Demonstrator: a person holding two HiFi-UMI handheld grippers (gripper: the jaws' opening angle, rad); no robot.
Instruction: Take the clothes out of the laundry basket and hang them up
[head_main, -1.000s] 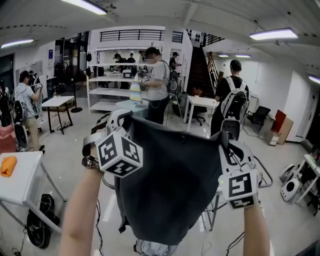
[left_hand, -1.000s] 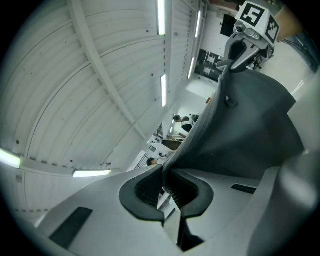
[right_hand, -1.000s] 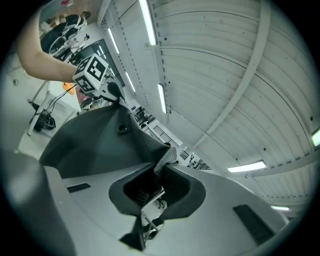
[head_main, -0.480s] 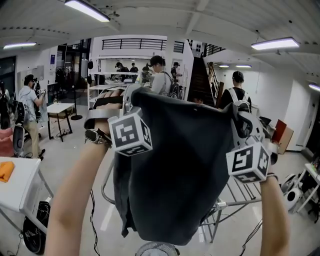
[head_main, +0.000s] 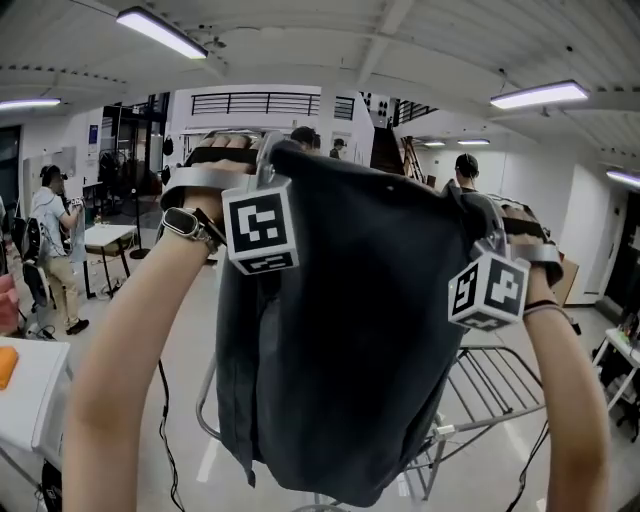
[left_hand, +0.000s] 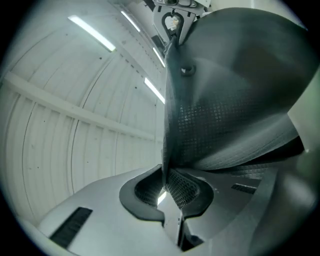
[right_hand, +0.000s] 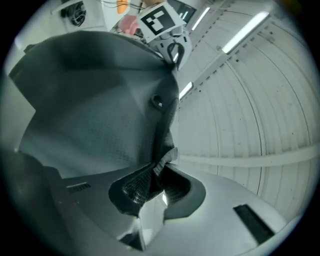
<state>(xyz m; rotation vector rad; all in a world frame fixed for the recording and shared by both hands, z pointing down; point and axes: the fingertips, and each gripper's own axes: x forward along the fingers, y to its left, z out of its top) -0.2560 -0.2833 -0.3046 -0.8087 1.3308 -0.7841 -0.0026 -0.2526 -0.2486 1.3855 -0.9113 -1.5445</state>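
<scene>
Dark grey woven garment (head_main: 350, 330) hangs stretched between both tongs: left gripper (left_hand: 166, 181) pinches one top corner, right gripper (right_hand: 154, 182) the other, above a metal drying rack (head_main: 500, 372)

The garment (head_main: 350, 330) is dark charcoal; the left gripper (head_main: 272, 152) and right gripper (head_main: 465, 200) bear black-and-white square markers.

A drying rack (head_main: 500, 372) and white table (head_main: 35, 392) bearing something orange (head_main: 4, 366) occupy the floor (head_main: 190, 345).
</scene>
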